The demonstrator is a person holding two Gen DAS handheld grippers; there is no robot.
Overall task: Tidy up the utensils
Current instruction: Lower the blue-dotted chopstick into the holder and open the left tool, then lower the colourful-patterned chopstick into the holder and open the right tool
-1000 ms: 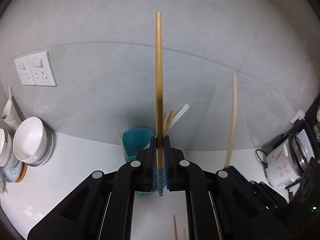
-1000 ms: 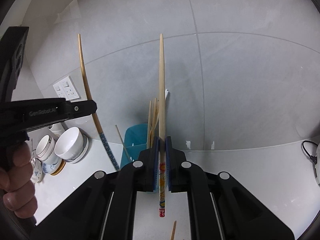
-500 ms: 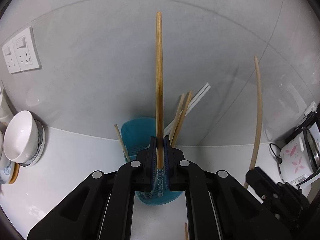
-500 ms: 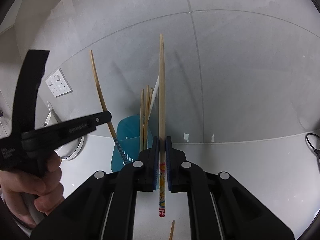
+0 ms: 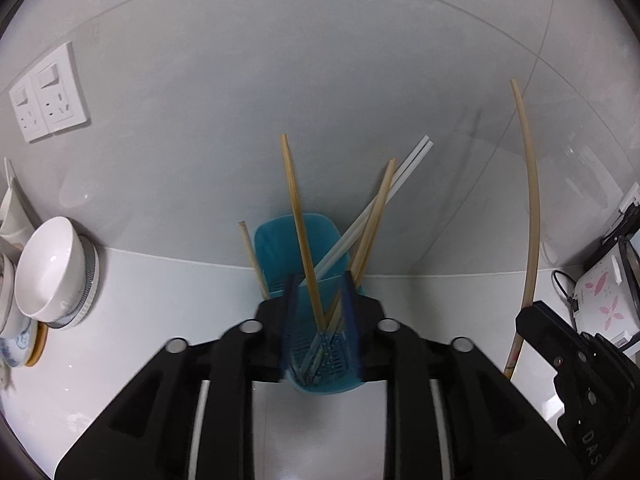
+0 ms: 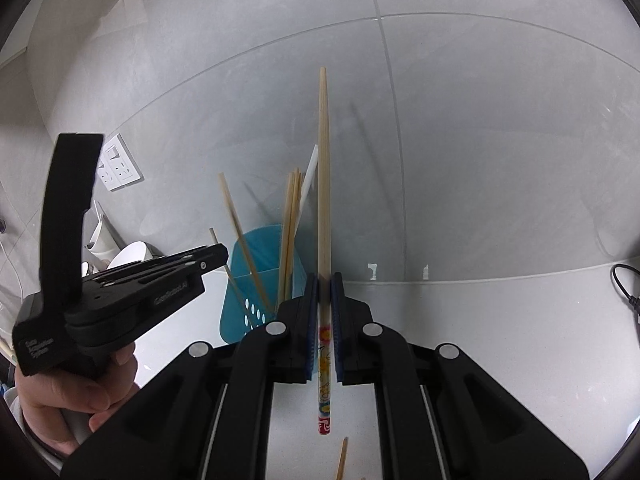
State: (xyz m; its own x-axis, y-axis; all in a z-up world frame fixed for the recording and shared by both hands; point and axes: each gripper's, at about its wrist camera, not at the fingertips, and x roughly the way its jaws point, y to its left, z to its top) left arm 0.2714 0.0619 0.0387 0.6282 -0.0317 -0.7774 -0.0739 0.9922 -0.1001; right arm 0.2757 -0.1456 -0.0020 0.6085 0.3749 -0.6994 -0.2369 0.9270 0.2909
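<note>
The step in hand looked like loading chopsticks one at a time into the blue holder (image 5: 294,240), which stood on the white worktop (image 5: 132,304) against the grey wall, at the centre of the left wrist frame. The left gripper (image 5: 320,332) sat just in front of that holder with its fingers (image 5: 289,320) spread apart and nothing between them; a plain bamboo chopstick (image 5: 298,224) stood loose in the holder directly ahead, leaning toward the upper left, so this hand's stick appeared to be delivered.

The right gripper (image 6: 324,320) had its fingers (image 6: 311,320) clenched on a painted-handle chopstick (image 6: 323,200), held upright at the middle of the right wrist frame, its decorated end hanging below the grip and its tip pointing up the wall. In that view the holder lay just left of the grip, partly behind the fingers.

The next move, as I judged it, called for carrying the right-hand stick over the holder's rim, lowering the painted end inside, then letting go, while the left hand cleared out of the way.

The holder contained several bamboo chopsticks (image 5: 372,220) leaning right, a pair of white chopsticks (image 5: 384,192) slanting to the upper right, and a short stick (image 5: 252,256) at its left edge; whether that one was inside or behind, I could not tell. Bowls (image 5: 52,268) were stacked at the left edge of the frame.

At least one more stick (image 6: 342,458) lay on the worktop at the bottom of the right wrist view.
</note>
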